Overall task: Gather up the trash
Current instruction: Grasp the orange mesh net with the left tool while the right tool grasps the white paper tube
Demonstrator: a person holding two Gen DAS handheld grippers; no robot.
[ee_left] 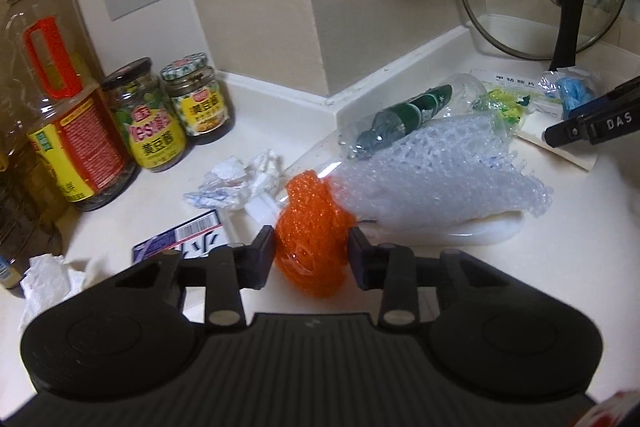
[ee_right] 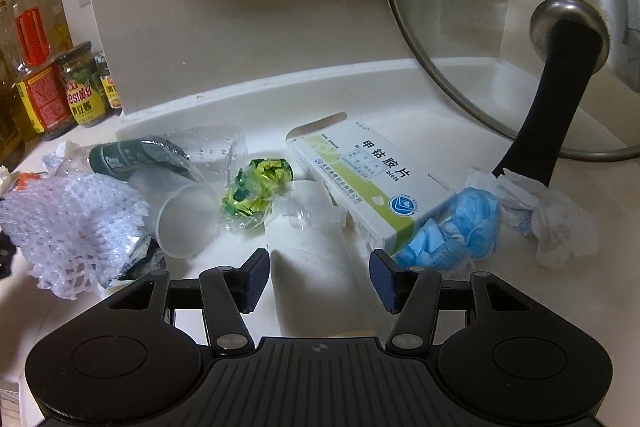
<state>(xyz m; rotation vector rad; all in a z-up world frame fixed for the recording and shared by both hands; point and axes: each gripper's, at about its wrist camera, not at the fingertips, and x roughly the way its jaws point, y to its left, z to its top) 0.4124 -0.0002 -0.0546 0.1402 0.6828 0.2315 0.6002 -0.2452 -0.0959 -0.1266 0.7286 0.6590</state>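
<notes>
Left tool (ee_left: pixel 311 253) pinches orange net bag (ee_left: pixel 310 233) low on surface (ee_left: pixel 560 259), pads on both sides, ready for lifting. Right tool (ee_right: pixel 318 281) spread around white paper roll (ee_right: pixel 316 247), not yet closed; medicine box (ee_right: pixel 360 183) just beside.

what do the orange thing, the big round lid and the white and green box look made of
Orange netting: plastic mesh by the look, glossy, with an open weave.
Pan lid: clear glass with a metal rim, see-through to the wall.
Medicine box: printed cardboard, likely, with folded flaps and a slight sheen.
</notes>
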